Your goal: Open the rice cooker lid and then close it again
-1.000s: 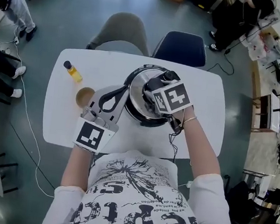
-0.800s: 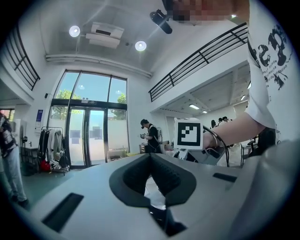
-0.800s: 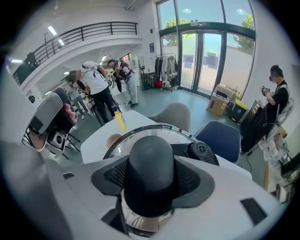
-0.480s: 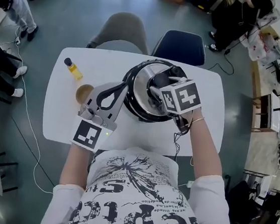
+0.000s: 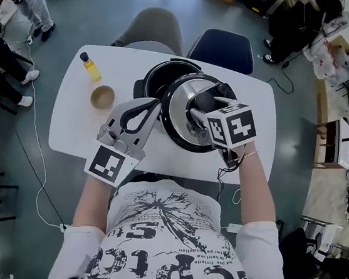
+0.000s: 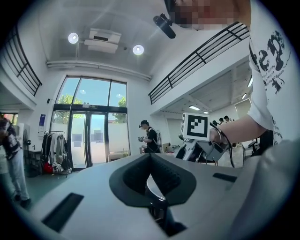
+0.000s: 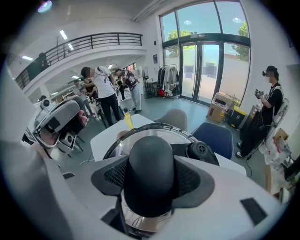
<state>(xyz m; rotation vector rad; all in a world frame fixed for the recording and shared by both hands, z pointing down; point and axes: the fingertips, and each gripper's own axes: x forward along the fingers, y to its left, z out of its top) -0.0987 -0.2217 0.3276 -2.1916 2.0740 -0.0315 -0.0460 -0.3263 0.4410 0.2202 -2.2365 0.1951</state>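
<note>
Right gripper [image 7: 151,178] clamped on the domed black knob [image 7: 151,159] of the round polished-steel lid [image 5: 179,108]; lid hangs beneath it, off the black rice cooker pot [image 5: 151,79] beyond; left gripper [image 5: 156,107] pinches the lid's rim; judged rigid, fairly heavy, slick steel; knob is the sound hold; only the head view shows the uncovered pot.

Bright, even daylight comes through tall glass doors [image 6: 89,136]; ceiling lamps [image 6: 72,38] glare in the upper left. Both gripper views bulge and darken toward the corners. The steel lid [image 5: 181,114] shines; shadows are soft.
</note>
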